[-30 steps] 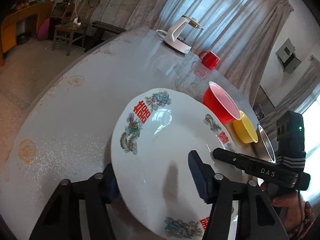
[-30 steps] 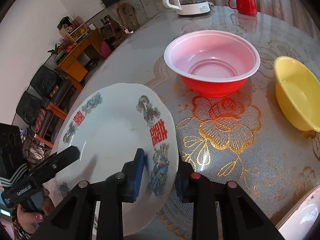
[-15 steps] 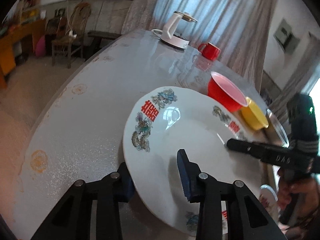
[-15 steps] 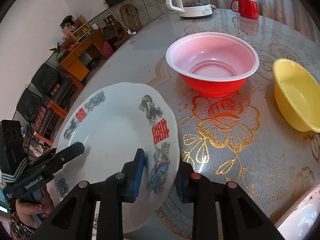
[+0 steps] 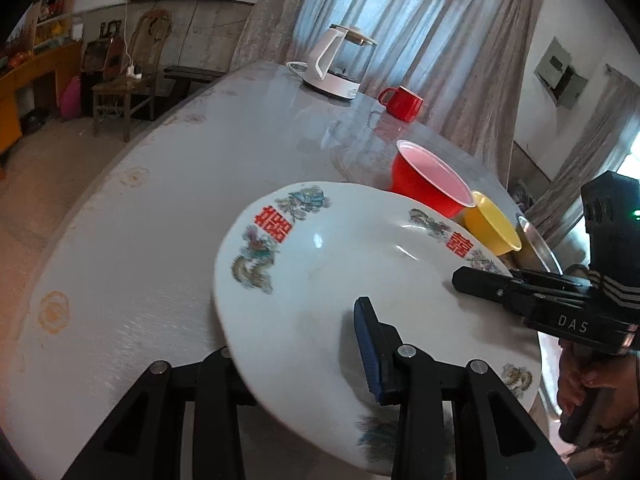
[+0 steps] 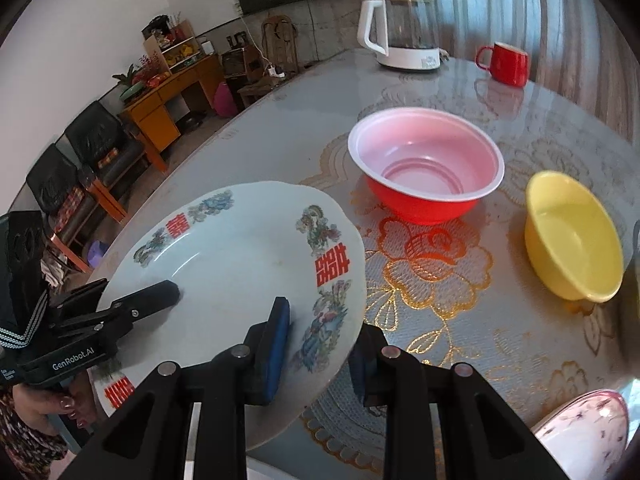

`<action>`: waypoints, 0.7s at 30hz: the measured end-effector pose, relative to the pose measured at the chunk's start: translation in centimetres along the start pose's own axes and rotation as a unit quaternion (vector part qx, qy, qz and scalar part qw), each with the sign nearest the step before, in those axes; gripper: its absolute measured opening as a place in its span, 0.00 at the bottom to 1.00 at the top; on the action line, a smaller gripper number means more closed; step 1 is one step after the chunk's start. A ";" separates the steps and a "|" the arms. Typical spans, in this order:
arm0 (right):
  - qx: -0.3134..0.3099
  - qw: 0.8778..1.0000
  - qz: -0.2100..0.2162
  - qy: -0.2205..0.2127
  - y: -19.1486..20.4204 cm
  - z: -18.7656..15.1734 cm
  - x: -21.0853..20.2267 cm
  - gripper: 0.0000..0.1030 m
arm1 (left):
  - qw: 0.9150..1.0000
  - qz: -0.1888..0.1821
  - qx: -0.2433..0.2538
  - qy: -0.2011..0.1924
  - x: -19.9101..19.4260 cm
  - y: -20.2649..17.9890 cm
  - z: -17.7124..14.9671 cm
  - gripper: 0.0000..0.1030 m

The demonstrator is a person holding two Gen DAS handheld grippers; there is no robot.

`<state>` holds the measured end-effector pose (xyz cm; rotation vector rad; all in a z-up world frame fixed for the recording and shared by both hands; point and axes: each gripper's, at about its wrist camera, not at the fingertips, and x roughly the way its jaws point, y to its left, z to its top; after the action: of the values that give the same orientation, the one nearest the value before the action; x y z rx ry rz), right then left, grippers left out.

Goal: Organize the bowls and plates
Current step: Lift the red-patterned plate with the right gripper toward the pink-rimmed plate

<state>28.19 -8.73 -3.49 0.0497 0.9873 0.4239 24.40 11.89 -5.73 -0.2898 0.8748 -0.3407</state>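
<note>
Gripping the white plate [image 5: 320, 280] from both sides: left gripper [image 5: 296, 364] has just closed its jaws on the near rim, right gripper [image 6: 320, 344] clamps the opposite rim, plate tilted above the table [image 5: 160, 208]. Red bowl [image 6: 426, 164] sits at the plate's 1 o'clock in the right wrist view, yellow bowl [image 6: 572, 236] at 3 o'clock, kettle [image 6: 400, 32] and red mug [image 6: 506, 62] far behind.

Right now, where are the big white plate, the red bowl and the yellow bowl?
big white plate [image 6: 240, 264]: right wrist view, on its bare centre.
red bowl [image 6: 416, 206]: right wrist view, on its red outer wall.
yellow bowl [image 6: 576, 240]: right wrist view, on its inner wall.
</note>
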 end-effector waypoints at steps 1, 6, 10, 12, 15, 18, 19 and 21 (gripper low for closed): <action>0.002 1.000 0.000 0.001 0.0 0.0 -0.1 0.25 | 1.000 -0.001 0.000 -0.001 0.1 -0.1 0.0 0.37; -0.008 1.000 -0.010 -0.001 0.0 -0.3 -0.4 0.26 | 1.000 0.009 0.015 -0.006 0.2 -0.9 -0.2 0.38; -0.004 1.000 -0.013 -0.005 -0.2 -0.8 -0.9 0.26 | 1.000 0.005 0.015 -0.006 0.3 -1.2 -0.3 0.38; -0.005 1.000 -0.017 -0.012 -0.2 -1.0 -1.2 0.26 | 1.000 0.003 0.018 -0.009 0.2 -1.4 -0.3 0.38; -0.005 1.000 -0.021 -0.022 -0.2 -1.3 -2.0 0.26 | 1.000 0.002 0.026 -0.017 -0.1 -2.2 -0.3 0.38; -0.002 0.999 -0.025 -0.034 -0.3 -1.6 -3.1 0.26 | 0.999 0.001 0.039 -0.028 -0.7 -3.2 -0.1 0.38; -0.002 0.999 -0.027 -0.039 -0.3 -1.7 -3.4 0.26 | 0.999 0.001 0.043 -0.032 -0.9 -3.5 0.0 0.38; 0.000 0.998 -0.031 -0.053 -0.5 -1.9 -4.6 0.26 | 0.998 -0.003 0.051 -0.040 -1.4 -4.5 0.2 0.38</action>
<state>24.64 -11.16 -1.00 0.0403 0.8829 0.3604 22.93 8.42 -2.91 -0.2093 0.7756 -0.3759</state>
